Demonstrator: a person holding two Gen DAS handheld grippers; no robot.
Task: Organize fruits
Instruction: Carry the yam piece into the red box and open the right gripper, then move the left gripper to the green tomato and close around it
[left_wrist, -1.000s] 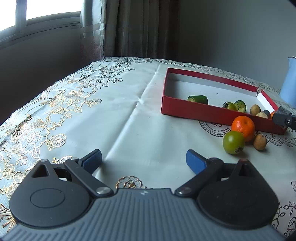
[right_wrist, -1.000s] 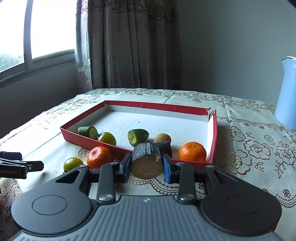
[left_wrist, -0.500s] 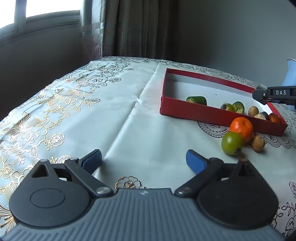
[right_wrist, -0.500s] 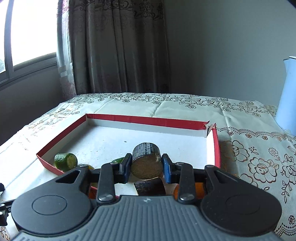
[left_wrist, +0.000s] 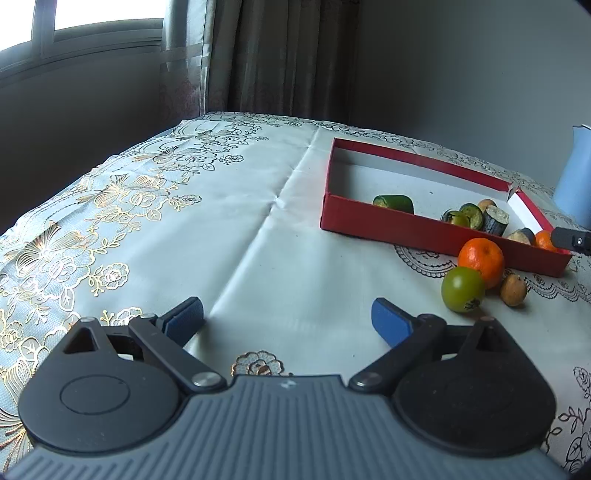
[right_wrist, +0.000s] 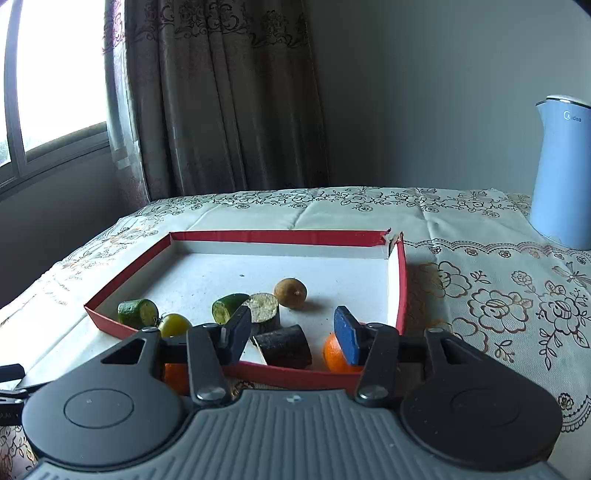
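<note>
Red tray (right_wrist: 125, 273): shallow, white-floored, set on the worktop (right_wrist: 480, 295) under a floral cloth; its near wall is partly hidden by the right gripper (right_wrist: 291, 330) in the right wrist view.

Contents, by that view: dark cut piece (right_wrist: 264, 312) standing upright near the tray's middle front, pale cut face up, its left side covered by the left jaw; second dark piece (right_wrist: 286, 347) lying at 6 o'clock of it, against the near wall; brown round fruit (right_wrist: 290, 292) at 2 o'clock; green cut piece (right_wrist: 225, 308) just at 9 o'clock; further green piece (right_wrist: 135, 314) at the near left corner; yellow-green fruit (right_wrist: 173, 325) half hidden behind the gripper's linkage; orange (right_wrist: 334, 356) at the near right corner, mostly covered by the right jaw.

Right gripper: jaws are opening, pads clear of the dark pieces seen between them; nothing is held.

Outside the tray, left wrist view: tangerine (left_wrist: 481, 256), green fruit (left_wrist: 463, 289) and small brown fruit (left_wrist: 513, 290), clustered by the near wall.

Left gripper (left_wrist: 288, 317): jaws spread wide, empty, over bare cloth.

Blue kettle (right_wrist: 563, 173): at 2 o'clock of the tray, cut off at the frame edge.
</note>
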